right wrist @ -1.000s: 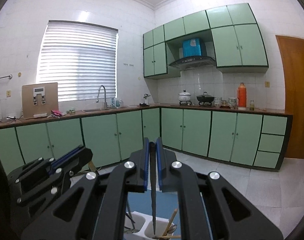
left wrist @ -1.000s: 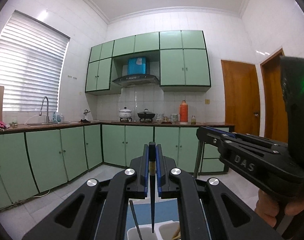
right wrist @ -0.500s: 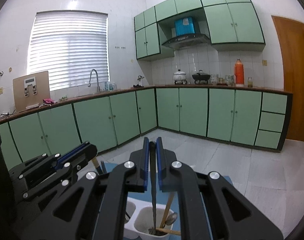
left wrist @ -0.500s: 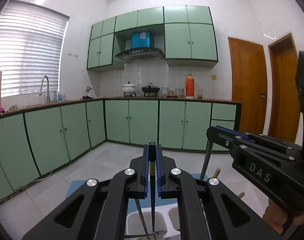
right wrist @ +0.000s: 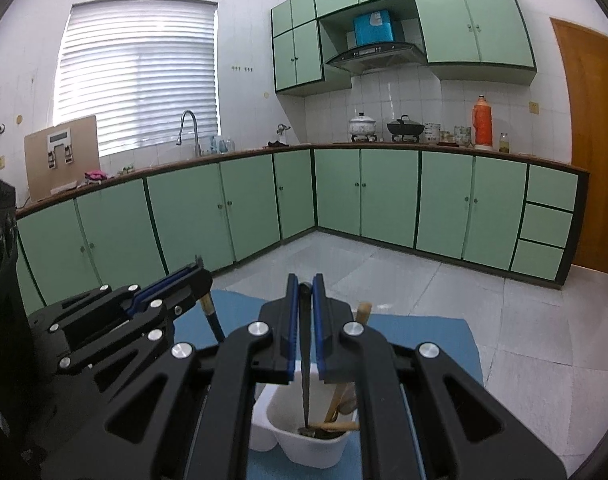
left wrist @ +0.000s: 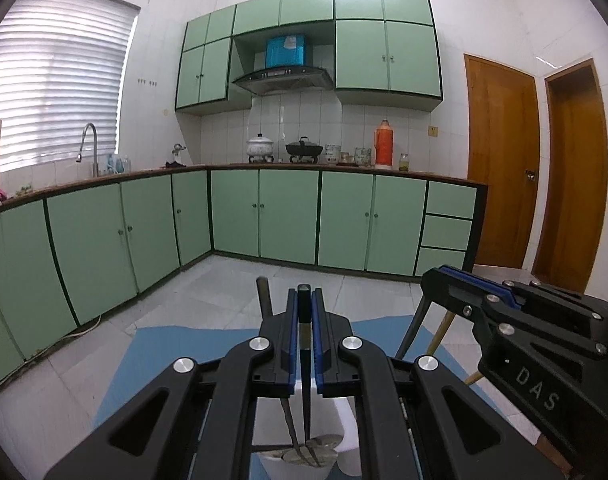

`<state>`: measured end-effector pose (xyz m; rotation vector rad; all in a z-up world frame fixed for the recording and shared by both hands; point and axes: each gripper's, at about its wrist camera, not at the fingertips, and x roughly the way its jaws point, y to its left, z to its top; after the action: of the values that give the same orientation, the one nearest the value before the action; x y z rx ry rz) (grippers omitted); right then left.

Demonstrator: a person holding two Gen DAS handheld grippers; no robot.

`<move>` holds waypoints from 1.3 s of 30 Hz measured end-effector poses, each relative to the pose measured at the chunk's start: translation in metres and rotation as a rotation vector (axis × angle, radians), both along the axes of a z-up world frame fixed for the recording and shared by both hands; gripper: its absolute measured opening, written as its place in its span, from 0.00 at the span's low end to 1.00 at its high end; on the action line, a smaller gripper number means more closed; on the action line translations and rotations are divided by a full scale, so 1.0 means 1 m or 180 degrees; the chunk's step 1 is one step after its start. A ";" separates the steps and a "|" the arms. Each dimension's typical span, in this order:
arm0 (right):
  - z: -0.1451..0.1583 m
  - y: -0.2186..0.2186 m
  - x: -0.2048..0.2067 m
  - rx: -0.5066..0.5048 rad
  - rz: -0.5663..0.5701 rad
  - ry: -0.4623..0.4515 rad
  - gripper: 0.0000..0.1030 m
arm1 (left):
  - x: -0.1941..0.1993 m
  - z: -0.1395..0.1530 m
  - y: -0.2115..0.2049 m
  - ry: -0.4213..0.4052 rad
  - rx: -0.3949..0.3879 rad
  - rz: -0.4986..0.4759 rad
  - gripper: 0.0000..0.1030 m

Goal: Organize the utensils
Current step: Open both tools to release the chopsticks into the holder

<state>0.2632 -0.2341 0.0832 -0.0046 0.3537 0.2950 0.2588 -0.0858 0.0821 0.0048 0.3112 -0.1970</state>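
Note:
My left gripper [left wrist: 304, 308] is shut on a dark-handled fork [left wrist: 305, 404] that hangs tines down into a white holder compartment [left wrist: 300, 462] with a spoon in it. My right gripper [right wrist: 304, 300] is shut on a dark-handled utensil [right wrist: 305, 392] whose tip reaches into the right white compartment [right wrist: 315, 446], beside wooden-handled utensils [right wrist: 343, 392]. Each gripper also shows in the other's view: the right one [left wrist: 447, 284] and the left one [right wrist: 198, 274]. The holder stands on a blue mat [right wrist: 423, 340].
The mat lies on a white surface. Beyond are green floor cabinets [left wrist: 288, 220], a worktop with pots [left wrist: 304, 148] and an orange flask [left wrist: 383, 142], a sink tap [left wrist: 88, 136] and wooden doors [left wrist: 503, 168].
Both grippers have tilted downward and lowered their utensils; the white holder and mat have risen into view, and the utensil tips now reach into the compartments.

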 end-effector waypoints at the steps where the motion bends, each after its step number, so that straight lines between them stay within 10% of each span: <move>1: -0.002 0.001 -0.001 -0.0011 -0.0003 0.0012 0.06 | 0.001 0.000 0.001 0.0013 -0.0004 0.0001 0.06; 10: 0.001 -0.004 -0.008 0.0012 -0.0078 0.0027 0.09 | -0.005 0.001 0.010 0.0033 -0.0068 0.0048 0.11; 25: 0.059 -0.049 -0.075 0.0370 -0.0164 -0.0596 0.37 | -0.062 0.047 0.029 -0.0431 -0.0206 0.0150 0.65; 39: 0.032 -0.094 -0.149 0.0635 -0.0445 -0.0759 0.85 | -0.131 0.037 0.042 -0.0481 -0.0150 0.0331 0.94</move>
<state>0.1140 -0.3285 0.1151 0.1790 0.0860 0.1874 0.1273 -0.0436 0.1187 -0.0429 0.1556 -0.1001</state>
